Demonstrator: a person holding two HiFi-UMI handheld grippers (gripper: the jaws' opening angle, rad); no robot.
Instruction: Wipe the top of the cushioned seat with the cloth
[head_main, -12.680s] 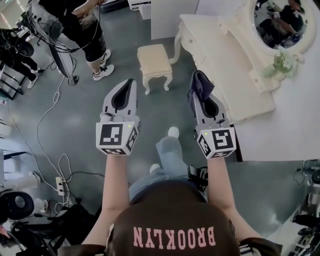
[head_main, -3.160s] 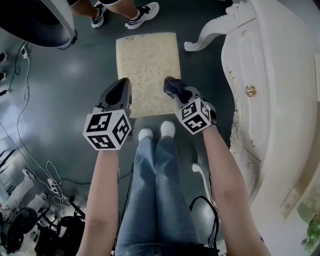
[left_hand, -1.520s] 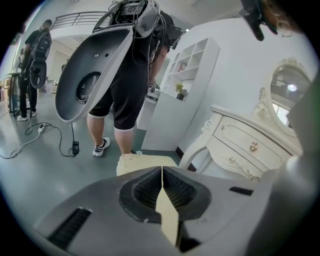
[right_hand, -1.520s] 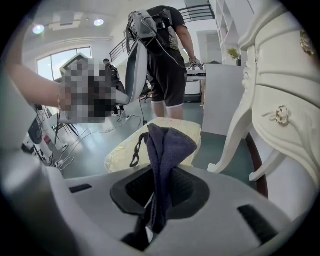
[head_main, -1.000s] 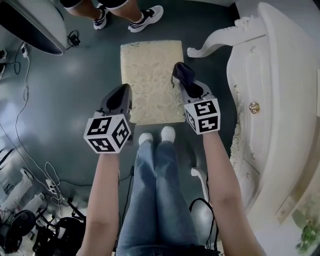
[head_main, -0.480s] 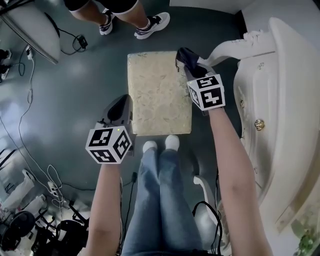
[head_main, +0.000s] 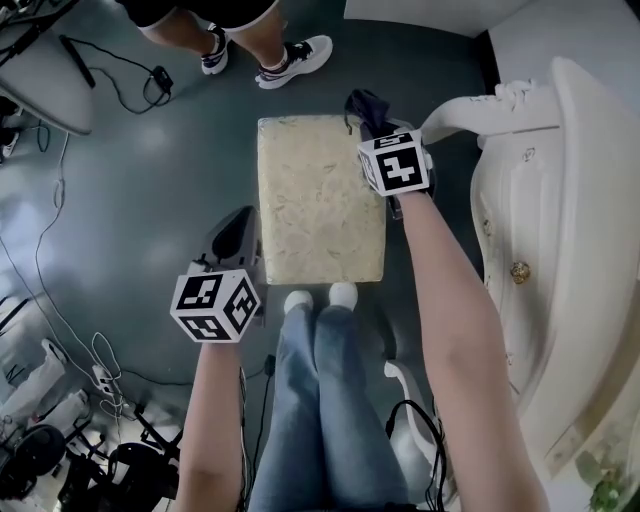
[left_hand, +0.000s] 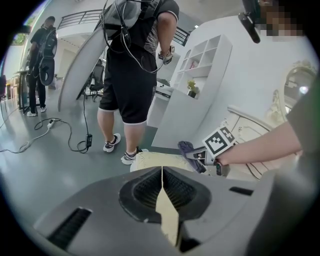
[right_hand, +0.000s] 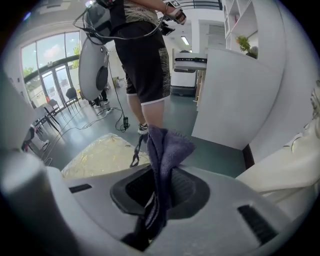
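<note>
The cream cushioned seat (head_main: 318, 198) stands on the grey floor just ahead of the person's feet; it also shows in the left gripper view (left_hand: 150, 160) and the right gripper view (right_hand: 105, 152). My right gripper (head_main: 372, 116) is at the seat's far right corner, shut on a dark purple cloth (head_main: 364, 105) that sticks up between the jaws (right_hand: 162, 150). My left gripper (head_main: 236, 232) hovers left of the seat's near end, jaws shut with nothing in them (left_hand: 162, 186).
A cream dressing table (head_main: 560, 250) with a curved leg (head_main: 470, 110) runs along the right. Another person's legs and sneakers (head_main: 290, 55) stand beyond the seat. Cables (head_main: 60, 300) lie on the floor at left.
The right gripper has carried the cloth forward along the seat's right edge to the far corner. The left gripper has drawn back toward the person. The view has shifted forward.
</note>
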